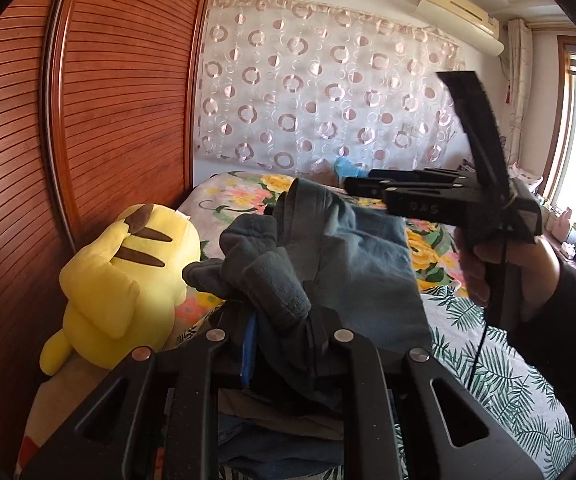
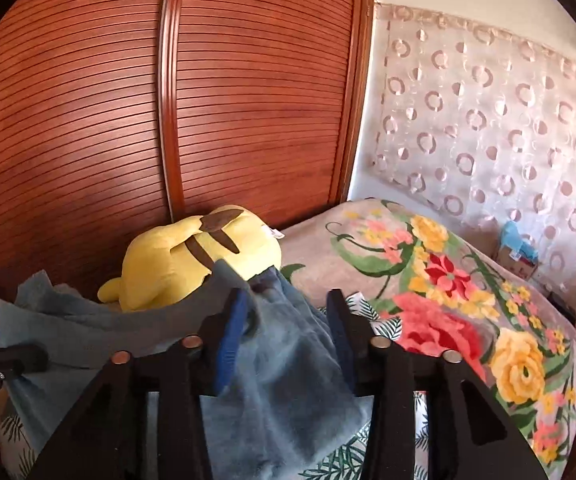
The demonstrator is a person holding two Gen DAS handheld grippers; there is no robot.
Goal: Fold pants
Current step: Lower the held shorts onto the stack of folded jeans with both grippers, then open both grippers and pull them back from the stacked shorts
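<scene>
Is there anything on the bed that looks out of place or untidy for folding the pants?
Yes. The pants are bunched in a heap, not flat, with fabric gathered in the left tool. A yellow plush toy lies against them beside the wooden wardrobe, crowding the folding space on the bed.

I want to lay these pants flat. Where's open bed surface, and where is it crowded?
Free: the floral blanket between the pants and the curtained wall, and the leaf-print sheet below the right gripper. Crowded: the wardrobe side, where the yellow plush lies.
</scene>
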